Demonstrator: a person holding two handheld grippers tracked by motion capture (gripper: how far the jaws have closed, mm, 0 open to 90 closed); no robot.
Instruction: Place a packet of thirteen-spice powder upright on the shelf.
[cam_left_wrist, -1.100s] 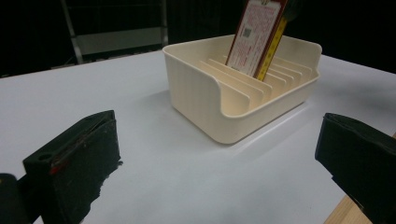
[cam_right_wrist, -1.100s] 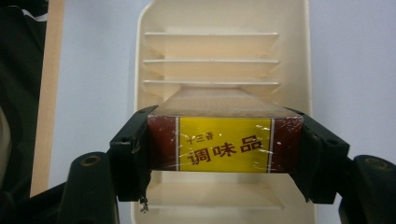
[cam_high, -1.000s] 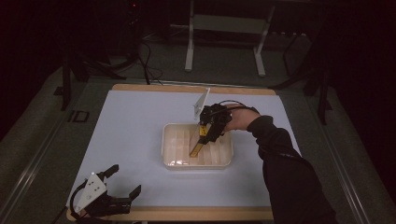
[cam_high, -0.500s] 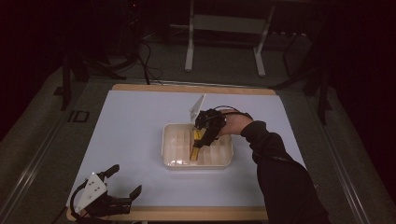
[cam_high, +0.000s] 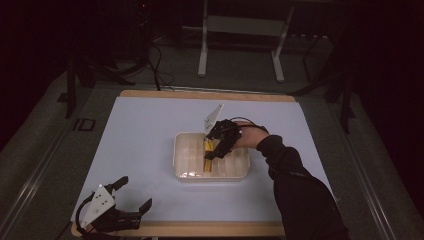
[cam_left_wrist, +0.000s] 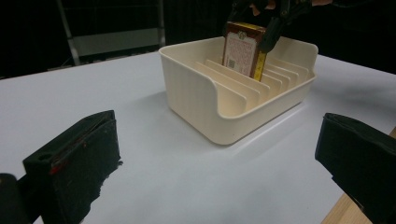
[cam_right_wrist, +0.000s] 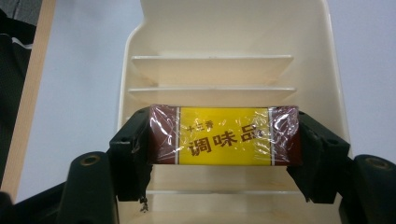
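Right tool (cam_right_wrist: 224, 140) clamping yellow box (cam_right_wrist: 224, 135), over slotted tray (cam_right_wrist: 210, 70)

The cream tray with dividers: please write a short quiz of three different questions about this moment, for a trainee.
1. True or false: the left tool holds the box.
2. Which tool grips the brown and yellow box? A) left B) right C) both
3. Fill in: the box is being lowered between the ______ of the cream tray.

Key:
1. False. The left tool lies open near the table's front edge, with nothing between its jaws.
2. B. The right tool is shut on the box's two ends.
3. dividers. The box stands upright above the slots.
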